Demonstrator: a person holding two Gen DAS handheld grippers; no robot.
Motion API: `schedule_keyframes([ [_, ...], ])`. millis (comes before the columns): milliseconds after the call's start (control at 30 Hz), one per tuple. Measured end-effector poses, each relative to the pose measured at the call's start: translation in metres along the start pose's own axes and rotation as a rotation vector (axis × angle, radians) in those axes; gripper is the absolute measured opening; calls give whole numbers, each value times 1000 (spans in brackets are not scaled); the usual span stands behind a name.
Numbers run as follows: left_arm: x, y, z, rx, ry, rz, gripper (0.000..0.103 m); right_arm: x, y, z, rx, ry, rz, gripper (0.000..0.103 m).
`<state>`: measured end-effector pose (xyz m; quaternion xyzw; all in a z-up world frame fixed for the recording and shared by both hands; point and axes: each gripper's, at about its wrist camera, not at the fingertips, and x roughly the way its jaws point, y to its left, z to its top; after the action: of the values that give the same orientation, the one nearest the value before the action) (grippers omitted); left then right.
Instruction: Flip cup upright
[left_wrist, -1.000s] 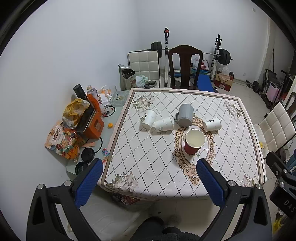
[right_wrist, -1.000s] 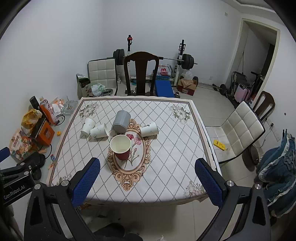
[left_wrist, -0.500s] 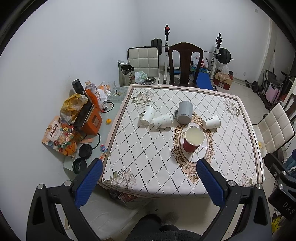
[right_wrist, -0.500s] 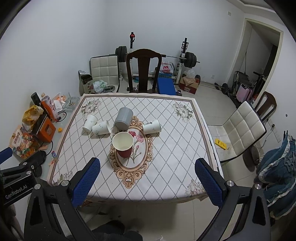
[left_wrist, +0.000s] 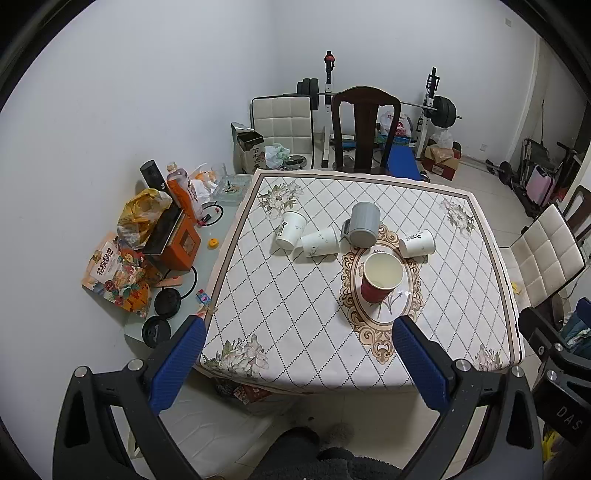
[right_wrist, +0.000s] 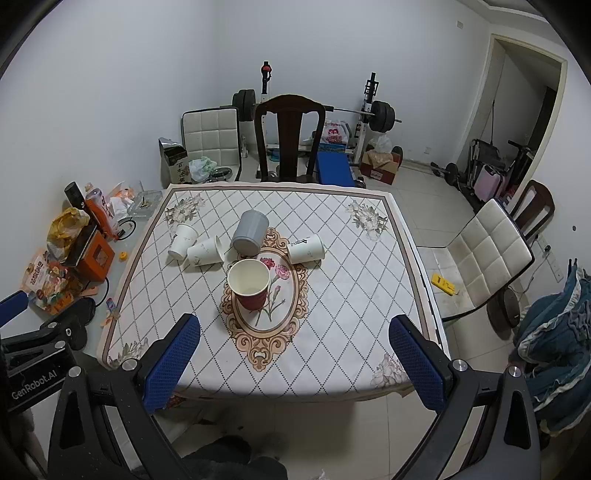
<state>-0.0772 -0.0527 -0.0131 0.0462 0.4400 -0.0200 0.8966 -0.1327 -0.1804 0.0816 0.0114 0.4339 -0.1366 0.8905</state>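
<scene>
On the table (left_wrist: 280, 302) (right_wrist: 351, 295) a red paper cup (left_wrist: 381, 277) (right_wrist: 249, 284) stands upright on the oval motif. Behind it a grey mug (left_wrist: 363, 224) (right_wrist: 250, 231) stands upside down. Three white paper cups lie on their sides: two at the left (left_wrist: 290, 234) (left_wrist: 320, 242) (right_wrist: 183, 240) (right_wrist: 205, 250), one at the right (left_wrist: 417, 243) (right_wrist: 306, 248). My left gripper (left_wrist: 299, 352) and right gripper (right_wrist: 293, 350) are both open and empty, held back above the table's near edge, far from the cups.
A dark wooden chair (left_wrist: 364, 129) stands behind the table, a white padded chair (right_wrist: 484, 251) at its right. A low side table (left_wrist: 218, 236) at the left holds bottles, bags and an orange box (left_wrist: 181, 243). Gym equipment lines the back wall.
Both grippers have drawn back and up from the table, so the table and cups look smaller and farther. The cups have not moved. Both grippers stay open.
</scene>
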Motion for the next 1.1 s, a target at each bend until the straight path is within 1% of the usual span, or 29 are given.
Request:
schedule_keyframes([
  [333, -9, 1, 5, -5, -13, -11, 103, -2, 1, -2, 1, -2, 1, 103],
  [1100, -8, 2, 5, -7, -12, -11, 103, -5, 4, 0, 0, 1, 4, 103],
])
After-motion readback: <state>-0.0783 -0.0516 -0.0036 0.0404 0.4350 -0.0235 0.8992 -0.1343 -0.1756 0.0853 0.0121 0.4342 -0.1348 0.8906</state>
